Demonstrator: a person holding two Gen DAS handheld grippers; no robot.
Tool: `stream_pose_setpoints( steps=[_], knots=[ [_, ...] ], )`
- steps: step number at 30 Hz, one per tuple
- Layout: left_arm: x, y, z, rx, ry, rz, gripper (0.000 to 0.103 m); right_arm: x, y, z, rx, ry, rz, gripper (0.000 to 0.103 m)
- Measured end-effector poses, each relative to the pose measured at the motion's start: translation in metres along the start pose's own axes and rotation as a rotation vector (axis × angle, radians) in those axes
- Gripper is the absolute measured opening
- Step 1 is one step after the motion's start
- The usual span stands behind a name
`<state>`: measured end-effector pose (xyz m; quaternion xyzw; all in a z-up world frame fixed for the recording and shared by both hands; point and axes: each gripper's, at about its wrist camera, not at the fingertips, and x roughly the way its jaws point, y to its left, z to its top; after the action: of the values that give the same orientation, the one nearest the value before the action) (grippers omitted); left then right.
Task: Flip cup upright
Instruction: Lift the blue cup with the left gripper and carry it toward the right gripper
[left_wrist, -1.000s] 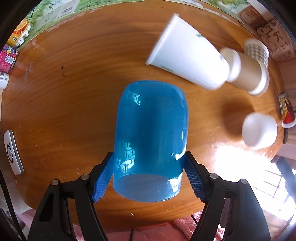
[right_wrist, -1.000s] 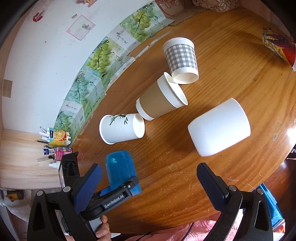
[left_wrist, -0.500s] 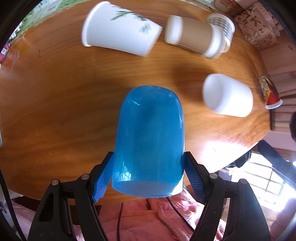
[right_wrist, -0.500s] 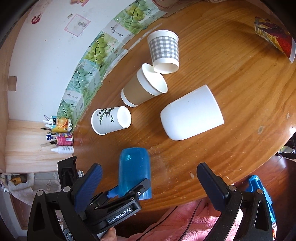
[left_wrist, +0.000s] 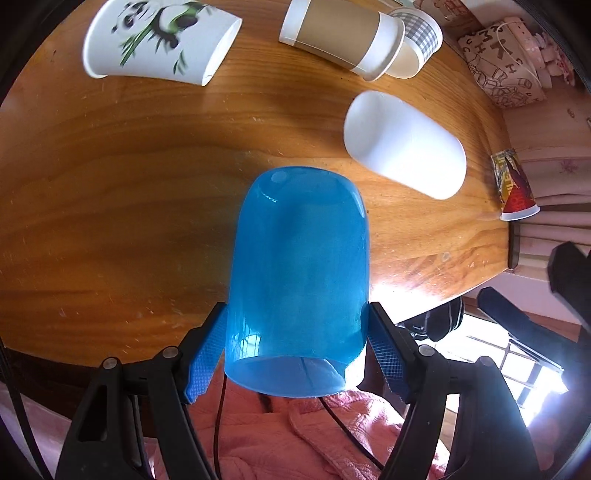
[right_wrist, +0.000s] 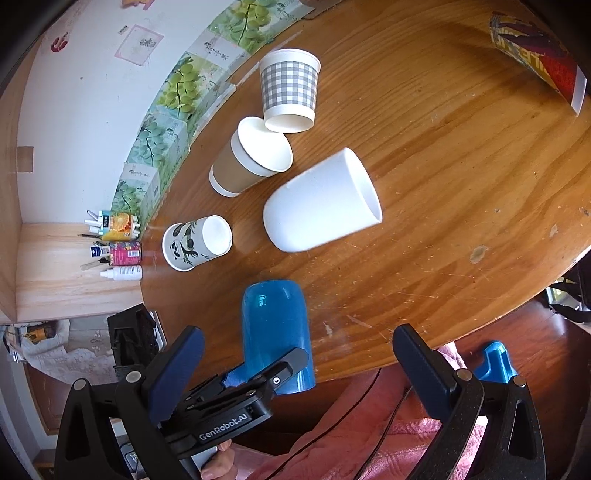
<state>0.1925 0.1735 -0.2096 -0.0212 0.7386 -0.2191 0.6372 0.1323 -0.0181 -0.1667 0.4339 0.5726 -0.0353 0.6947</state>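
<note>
My left gripper (left_wrist: 295, 354) is shut on a translucent blue cup (left_wrist: 299, 280) near its rim. The cup's closed base points away from the camera and its open mouth faces back toward me, above the table's near edge. In the right wrist view the blue cup (right_wrist: 275, 325) is held by the left gripper (right_wrist: 266, 373) over the table edge. My right gripper (right_wrist: 295, 369) is open and empty, behind and above that cup.
On the round wooden table (left_wrist: 110, 184) lie a white cup (left_wrist: 404, 146), a panda paper cup (left_wrist: 155, 40), a brown-sleeved cup (left_wrist: 343, 37) and a checked cup (left_wrist: 421, 33), all on their sides. A red printed cup (left_wrist: 513, 188) sits at the right edge. Pink cloth (left_wrist: 332, 435) is below.
My left gripper has drawn back toward the table's near edge with the blue cup, tilting it. The other cups now appear farther away. The right gripper has stayed open.
</note>
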Motion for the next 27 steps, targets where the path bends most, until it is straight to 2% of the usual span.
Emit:
stream_pose_setpoints(
  steps=[9, 15, 20, 24, 27],
  knots=[
    [-0.018, 0.006, -0.013, -0.018, -0.041, -0.057, 0.078, -0.001, -0.016, -0.003, -0.027, 0.045, 0.022, 0.103],
    [-0.03, 0.014, -0.015, -0.027, -0.085, -0.055, 0.08, 0.005, -0.021, -0.013, -0.051, 0.035, 0.01, 0.103],
    [-0.039, 0.021, -0.013, -0.009, -0.111, -0.017, 0.08, 0.007, -0.015, -0.028, -0.148, -0.027, -0.036, 0.103],
    [-0.045, 0.033, -0.009, 0.01, -0.106, -0.022, 0.08, 0.011, -0.004, -0.045, -0.225, -0.087, -0.035, 0.101],
    [-0.047, 0.039, -0.007, 0.062, -0.097, -0.027, 0.08, 0.015, 0.009, -0.062, -0.271, -0.148, -0.037, 0.1]
  ],
)
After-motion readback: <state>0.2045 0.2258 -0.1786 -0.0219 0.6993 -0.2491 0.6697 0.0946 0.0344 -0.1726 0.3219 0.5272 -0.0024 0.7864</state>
